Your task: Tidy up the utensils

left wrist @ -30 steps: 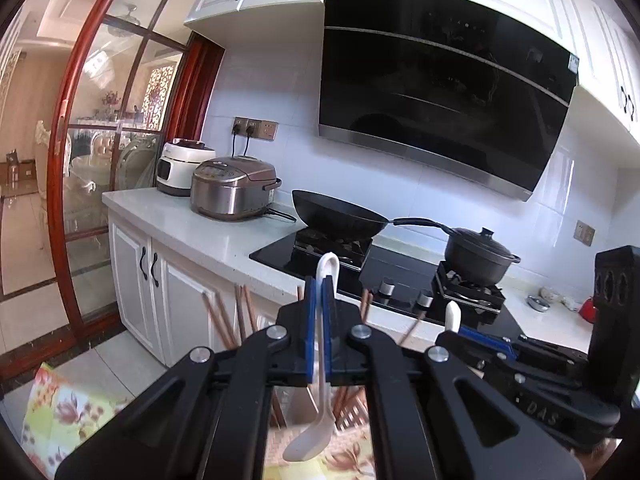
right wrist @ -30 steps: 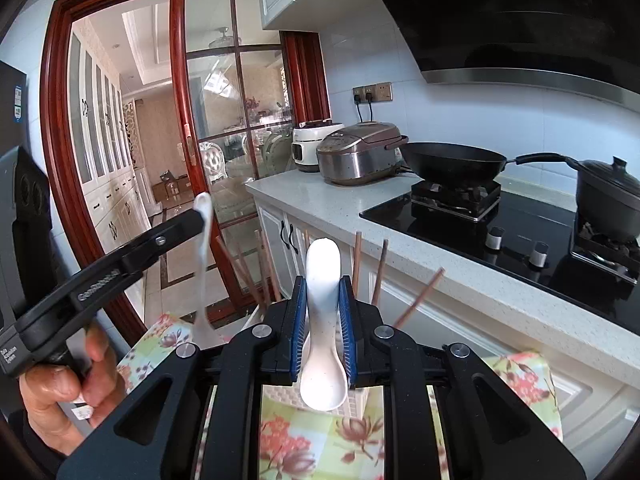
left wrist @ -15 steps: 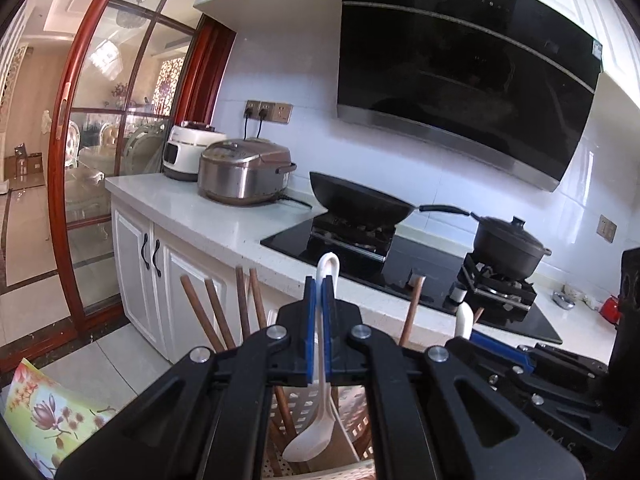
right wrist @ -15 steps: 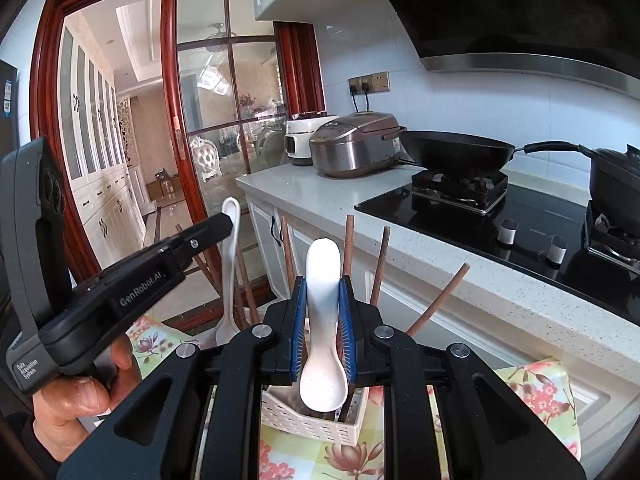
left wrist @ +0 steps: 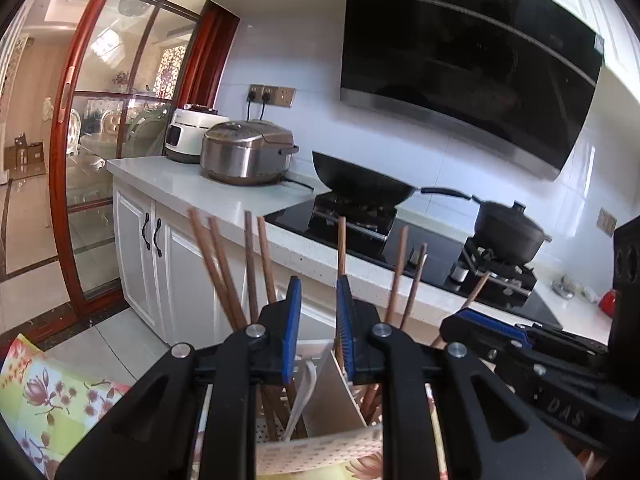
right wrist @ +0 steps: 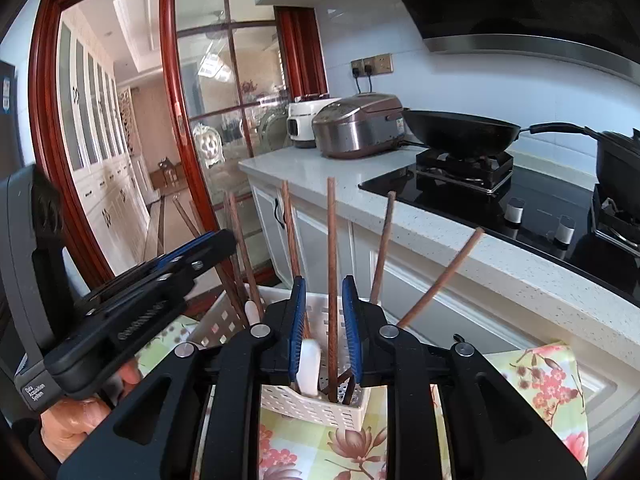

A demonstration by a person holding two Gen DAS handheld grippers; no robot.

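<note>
left gripper (left wrist: 316,320): jaws opening, nothing pinched, above cream perforated plastic utensil caddy (left wrist: 320,454) | slim white plastic spoon (left wrist: 302,396) stood in caddy's left compartment | right gripper (right wrist: 324,320): jaws opening, broad white plastic spoon (right wrist: 310,368) loose between blue pads, inside caddy | brown wooden chopsticks (right wrist: 331,264) upright | floral tablecloth (right wrist: 320,448) beneath

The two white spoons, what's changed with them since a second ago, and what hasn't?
Both were let go. The left gripper came down over the utensil basket; its jaws are opening and its white spoon now sits inside. The right gripper did likewise, its spoon resting against the left pad. The chopsticks stayed standing.
</note>
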